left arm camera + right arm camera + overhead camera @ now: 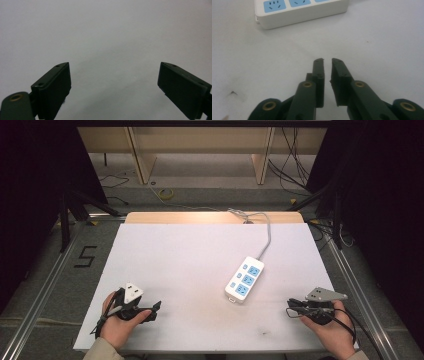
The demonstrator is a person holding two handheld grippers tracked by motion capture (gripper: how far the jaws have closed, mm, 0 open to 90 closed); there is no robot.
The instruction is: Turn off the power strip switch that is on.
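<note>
White table (165, 270), power strip (244, 280) toward its right.

Power strip (244, 279): on the table (180, 255), right of centre, its cord (266, 235) running back to the far edge.
Left gripper (152, 310): near the front edge, at the left.
Right gripper (291, 306): near the front edge, at the right, just before the strip.

A white power strip (244, 280) with blue sockets lies on the white table (190, 260), right of centre, its grey cable (266, 237) running to the far edge. The left gripper (155, 310) and right gripper (291, 307) rest near the front edge, well apart from it.
</note>
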